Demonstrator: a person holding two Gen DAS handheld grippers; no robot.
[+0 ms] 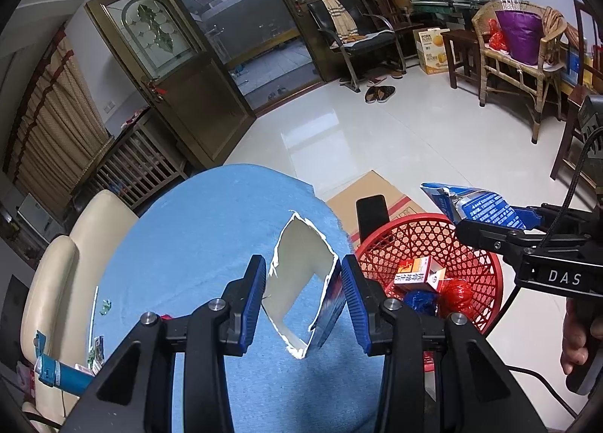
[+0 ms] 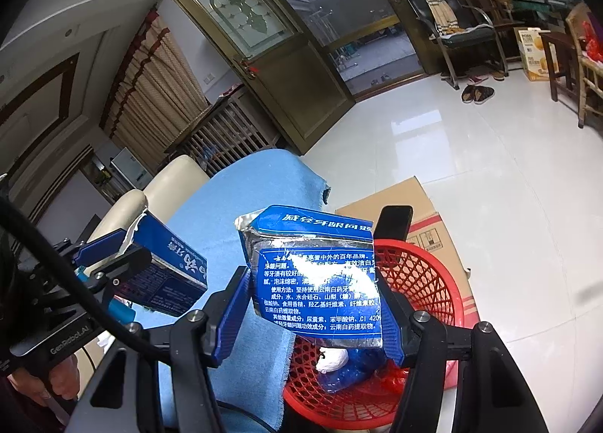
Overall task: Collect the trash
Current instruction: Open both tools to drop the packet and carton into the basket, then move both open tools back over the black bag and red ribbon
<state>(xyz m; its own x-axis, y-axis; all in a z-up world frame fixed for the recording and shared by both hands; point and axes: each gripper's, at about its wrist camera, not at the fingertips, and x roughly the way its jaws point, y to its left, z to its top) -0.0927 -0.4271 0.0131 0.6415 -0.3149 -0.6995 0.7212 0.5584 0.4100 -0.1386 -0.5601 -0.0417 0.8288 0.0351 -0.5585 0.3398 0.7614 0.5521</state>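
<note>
the red basket [image 1: 467,244] stands on the floor just beside the table draped in a blue cloth [image 1: 196,244], with flattened cardboard [image 1: 377,195] lying beyond it. inside the basket lie an orange and white small box [image 1: 418,274], a crumpled blue wrapper [image 1: 420,301] and a red shiny ball of wrapping [image 1: 458,291]; the right wrist view also shows a white wad [image 2: 331,359] among them.

the left claw [image 1: 303,299] is closed narrow on a torn blue carton piece [image 1: 301,282], its white inner face toward the camera, both blue pads pressing its edges. it hangs over the cloth, right next to the basket's rim.

the right claw [image 2: 314,308] grips a second torn piece of blue carton [image 2: 320,278], silver-edged and printed with white chinese text, held upright above the basket's near rim. its jaws stand half spread to the width of that piece.

a black phone [image 2: 394,224] stands behind the basket's far rim. a person's hand [image 1: 578,342] holds the right tool's handle, off to the basket's right side.
</note>
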